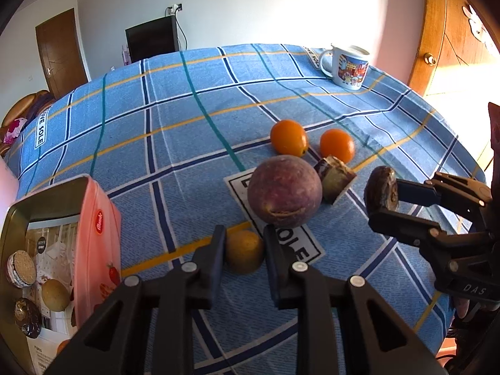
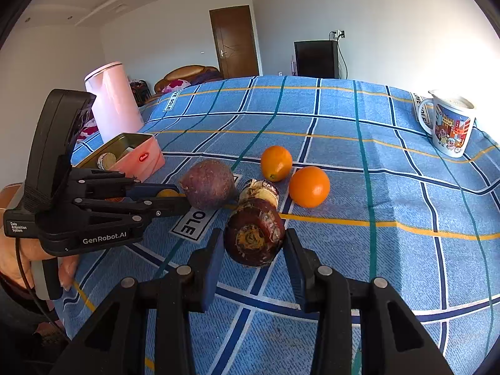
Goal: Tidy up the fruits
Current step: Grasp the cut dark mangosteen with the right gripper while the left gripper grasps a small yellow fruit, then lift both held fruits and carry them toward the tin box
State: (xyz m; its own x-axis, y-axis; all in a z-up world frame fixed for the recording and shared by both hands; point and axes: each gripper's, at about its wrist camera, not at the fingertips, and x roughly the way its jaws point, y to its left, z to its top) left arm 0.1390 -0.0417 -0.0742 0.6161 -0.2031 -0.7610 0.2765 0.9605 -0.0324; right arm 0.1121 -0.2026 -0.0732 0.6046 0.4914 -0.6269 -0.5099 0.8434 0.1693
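My left gripper (image 1: 244, 251) is shut on a small yellow-brown round fruit (image 1: 243, 251) low over the blue checked cloth; it also shows in the right wrist view (image 2: 168, 201). My right gripper (image 2: 253, 245) is shut on a dark brown chestnut-like fruit (image 2: 254, 237), also seen in the left wrist view (image 1: 382, 194). A large purple round fruit (image 1: 285, 190) lies between them. A cut brown piece (image 1: 334, 178) and two oranges (image 1: 288, 137) (image 1: 337, 145) lie behind. A pink tin box (image 1: 97, 250) at left holds several fruits.
A picture mug (image 1: 348, 67) stands at the far right of the table (image 1: 187, 125). A pink cylinder container (image 2: 114, 103) stands behind the tin. A wooden door (image 1: 437, 31) is at the right.
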